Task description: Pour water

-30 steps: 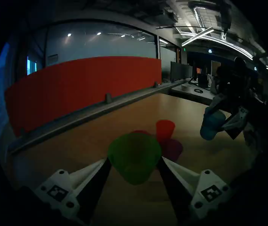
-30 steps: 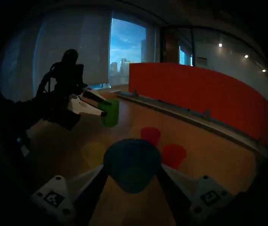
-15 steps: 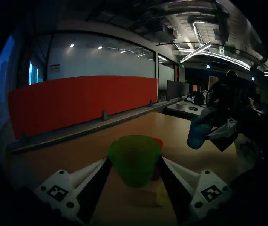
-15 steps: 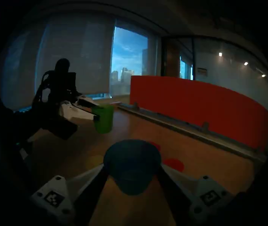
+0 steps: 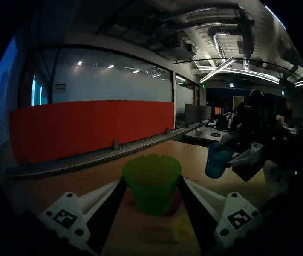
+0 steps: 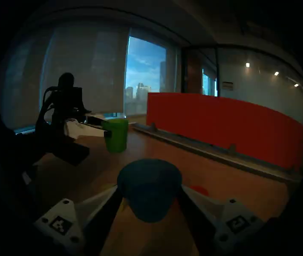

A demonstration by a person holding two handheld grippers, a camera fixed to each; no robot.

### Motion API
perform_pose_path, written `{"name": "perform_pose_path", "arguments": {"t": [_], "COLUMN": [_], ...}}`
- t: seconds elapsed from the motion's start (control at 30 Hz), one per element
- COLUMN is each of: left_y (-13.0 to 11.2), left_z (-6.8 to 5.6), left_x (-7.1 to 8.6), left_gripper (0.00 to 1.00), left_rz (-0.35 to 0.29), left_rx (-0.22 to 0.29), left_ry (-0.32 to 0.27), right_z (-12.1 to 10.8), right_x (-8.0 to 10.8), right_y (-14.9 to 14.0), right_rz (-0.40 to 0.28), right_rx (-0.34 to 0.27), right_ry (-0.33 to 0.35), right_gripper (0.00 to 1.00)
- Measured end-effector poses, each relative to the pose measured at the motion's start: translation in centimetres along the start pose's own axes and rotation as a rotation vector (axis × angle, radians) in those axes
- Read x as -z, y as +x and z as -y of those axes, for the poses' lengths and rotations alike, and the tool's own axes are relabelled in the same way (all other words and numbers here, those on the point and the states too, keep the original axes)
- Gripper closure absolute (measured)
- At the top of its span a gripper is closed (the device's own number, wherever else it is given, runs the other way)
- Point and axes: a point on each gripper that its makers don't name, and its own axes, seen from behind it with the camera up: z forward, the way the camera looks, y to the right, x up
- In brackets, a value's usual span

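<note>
A long wooden table (image 5: 87,175) lies beneath both grippers, with a red partition (image 5: 87,123) standing along its far edge and a bright window (image 6: 145,77) beyond one end. The left gripper (image 5: 151,183) has both fingers pressed against the sides of an upright green cup (image 5: 151,170), held above the table, and the right gripper (image 6: 150,192) clamps an upright blue cup (image 6: 149,179) the same way, apart from the green one. A sliver of a red cup (image 6: 199,190) sits on the table behind the blue cup.
</note>
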Motion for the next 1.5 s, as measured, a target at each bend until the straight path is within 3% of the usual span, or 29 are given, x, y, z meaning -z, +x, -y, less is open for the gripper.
{"name": "perform_pose_path", "arguments": {"t": [0.2, 0.8, 1.2, 1.5], "left_y": [0.6, 0.3, 0.5, 0.1], "left_z": [-1.0, -2.4, -2.5, -2.7], "left_x": [-0.1, 0.0, 0.4, 0.6], "left_gripper": [0.14, 0.15, 0.14, 0.14], "left_rz": [-0.022, -0.036, -0.061, -0.056], "left_rx": [-0.010, -0.020, -0.030, -0.043], "left_ry": [-0.022, -0.053, -0.053, -0.054], "right_z": [-0.2, -0.5, -0.6, -0.7], "right_x": [0.0, -0.9, -1.7, -2.1], "right_y": [0.4, 2.3, 3.7, 5.4], "right_rz": [-0.013, -0.098, -0.137, -0.154], "right_rx": [0.002, -0.003, 0.006, 0.055], "right_ry": [-0.002, -0.001, 0.003, 0.017], "right_gripper": [0.11, 0.11, 0.11, 0.11]}}
